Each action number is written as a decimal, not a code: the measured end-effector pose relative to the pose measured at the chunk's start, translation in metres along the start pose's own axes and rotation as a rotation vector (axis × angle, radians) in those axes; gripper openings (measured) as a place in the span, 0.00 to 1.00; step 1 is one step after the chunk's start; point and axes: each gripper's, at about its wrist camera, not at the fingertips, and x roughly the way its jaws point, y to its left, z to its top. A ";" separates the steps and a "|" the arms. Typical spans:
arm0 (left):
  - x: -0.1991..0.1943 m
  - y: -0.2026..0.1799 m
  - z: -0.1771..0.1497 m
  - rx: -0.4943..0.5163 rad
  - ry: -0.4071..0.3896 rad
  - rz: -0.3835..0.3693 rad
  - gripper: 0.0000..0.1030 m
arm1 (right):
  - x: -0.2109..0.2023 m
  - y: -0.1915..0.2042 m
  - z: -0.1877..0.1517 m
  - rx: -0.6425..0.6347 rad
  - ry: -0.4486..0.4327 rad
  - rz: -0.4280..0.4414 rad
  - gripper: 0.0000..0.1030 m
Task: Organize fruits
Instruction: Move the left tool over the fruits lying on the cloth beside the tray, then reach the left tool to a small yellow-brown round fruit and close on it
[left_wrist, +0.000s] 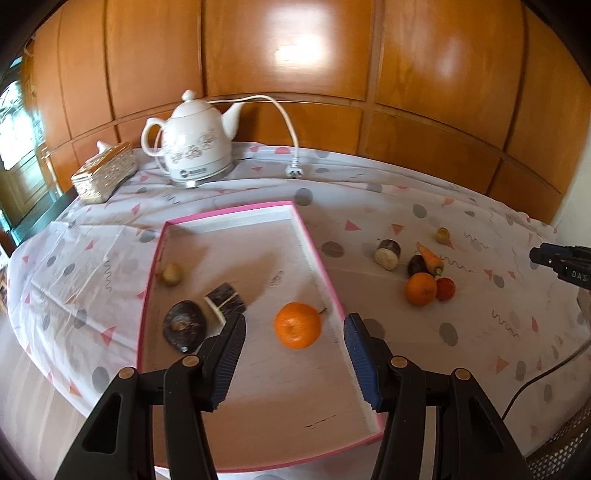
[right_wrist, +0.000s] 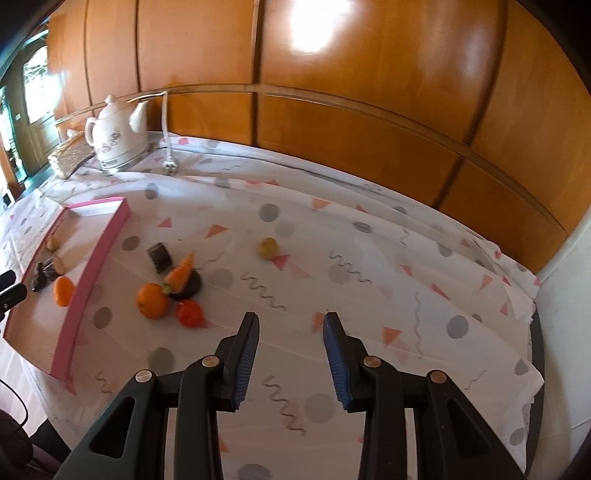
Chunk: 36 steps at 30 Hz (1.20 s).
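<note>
Oranges sit apart: one (left_wrist: 297, 325) lies in the pink-rimmed tray (left_wrist: 317, 254), between the spread, empty jaws of the left gripper (left_wrist: 295, 334); the other (left_wrist: 421, 289) rests on the patterned cloth (left_wrist: 480, 314) to the right, touching a tomato (left_wrist: 446, 288) and near a carrot (left_wrist: 430, 258). Right gripper (right_wrist: 290, 325) hovers open over bare cloth, near the tomato. A white kettle (left_wrist: 195, 144) stands at the far left

The pink tray (left_wrist: 325, 273) runs off the bottom edge of the left wrist view, its near corner behind the black gripper body. In the right wrist view the dark disc (right_wrist: 190, 286) lies partly under the carrot (right_wrist: 180, 274), and the red fruit (right_wrist: 189, 314) is smeared by blur. The right gripper (left_wrist: 561, 260) is cut by the frame's right edge.
</note>
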 end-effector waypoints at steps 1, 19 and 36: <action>0.001 -0.003 0.001 0.008 -0.001 -0.003 0.55 | 0.000 -0.005 -0.001 0.006 0.002 -0.010 0.35; 0.031 -0.071 0.024 0.135 0.039 -0.066 0.55 | 0.033 -0.131 -0.041 0.321 0.156 -0.202 0.35; 0.086 -0.158 0.070 0.205 0.091 -0.180 0.54 | 0.044 -0.173 -0.058 0.503 0.253 -0.218 0.35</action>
